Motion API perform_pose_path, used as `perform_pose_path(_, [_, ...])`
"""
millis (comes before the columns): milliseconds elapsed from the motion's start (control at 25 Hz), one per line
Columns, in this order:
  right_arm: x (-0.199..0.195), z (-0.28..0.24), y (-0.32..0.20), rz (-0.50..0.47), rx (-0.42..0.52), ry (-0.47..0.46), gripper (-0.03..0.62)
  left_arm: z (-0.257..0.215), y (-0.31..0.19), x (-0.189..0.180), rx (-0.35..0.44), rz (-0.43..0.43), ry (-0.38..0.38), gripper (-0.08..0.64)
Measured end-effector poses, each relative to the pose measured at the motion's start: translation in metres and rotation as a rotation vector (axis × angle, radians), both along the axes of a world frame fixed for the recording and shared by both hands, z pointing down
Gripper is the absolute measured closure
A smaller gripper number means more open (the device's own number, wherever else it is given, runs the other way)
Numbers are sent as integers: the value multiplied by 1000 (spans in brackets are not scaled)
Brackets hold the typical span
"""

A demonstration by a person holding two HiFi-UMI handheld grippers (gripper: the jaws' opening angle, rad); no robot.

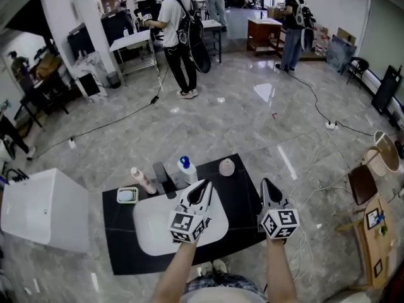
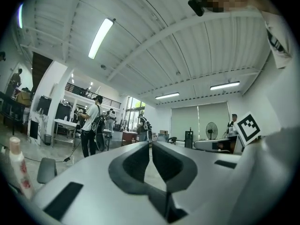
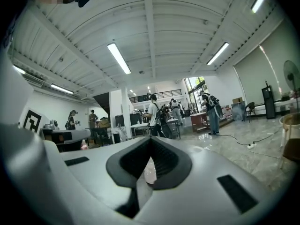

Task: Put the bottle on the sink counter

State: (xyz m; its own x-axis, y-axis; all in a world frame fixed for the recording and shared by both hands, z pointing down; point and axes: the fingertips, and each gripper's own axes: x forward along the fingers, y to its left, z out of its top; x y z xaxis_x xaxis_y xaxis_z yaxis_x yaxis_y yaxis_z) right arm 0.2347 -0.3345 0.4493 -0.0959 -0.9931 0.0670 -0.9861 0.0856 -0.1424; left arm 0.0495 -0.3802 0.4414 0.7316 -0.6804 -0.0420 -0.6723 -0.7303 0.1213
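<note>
1. We are looking down on the black sink counter (image 1: 246,194), with its white oval basin (image 1: 158,226) at the centre.
2. The clear bottle with a blue cap (image 1: 185,169) is standing upright on the counter at 12 o'clock from the basin, just beside the dark tap (image 1: 165,180). A pale bottle with a red label (image 1: 142,180) is standing at 11 o'clock and a round pinkish object (image 1: 226,166) at 1 o'clock.
3. The left gripper (image 1: 203,184) is hovering near the basin's far rim, at 5 o'clock from the blue cap. Its jaws are pressing together on nothing.
4. The right gripper (image 1: 266,183) is hovering over the counter at 3 o'clock from the basin, its jaws likewise meeting and empty.
5. We are judging the placing step finished, since the bottle is resting on the counter with no tool holding it. The next move is calling for a clean retreat toward 6 o'clock without brushing the bottle.
</note>
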Motion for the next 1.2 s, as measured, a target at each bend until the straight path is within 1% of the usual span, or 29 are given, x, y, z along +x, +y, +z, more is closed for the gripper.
perform_pose_path(280, [-10, -14, 48, 22, 12, 8, 577, -23, 26, -48, 11, -34, 22, 532])
perform_pose_path(440, [-8, -9, 69, 59, 2, 20, 577, -22, 39, -70, 20, -64, 17, 532])
perform_pose_path(600, [-7, -12, 82, 74, 8, 24, 577, -25, 46, -91, 27, -105, 16, 532])
perform_pose_path(920, [0, -20, 102, 82, 39, 25, 577, -30, 56, -109, 40, -146, 22, 532])
perform_pose_path(1000, [1, -22, 103, 84, 43, 41, 577, -31, 57, -114, 39, -152, 26, 532])
perform_pose_path(1080, [3, -21, 103, 85, 35, 62, 578, -30, 57, -117, 31, -159, 27, 532])
perform_pose_path(1200, [1, -16, 102, 75, 19, 55, 578, -25, 59, -119, 18, -160, 24, 532])
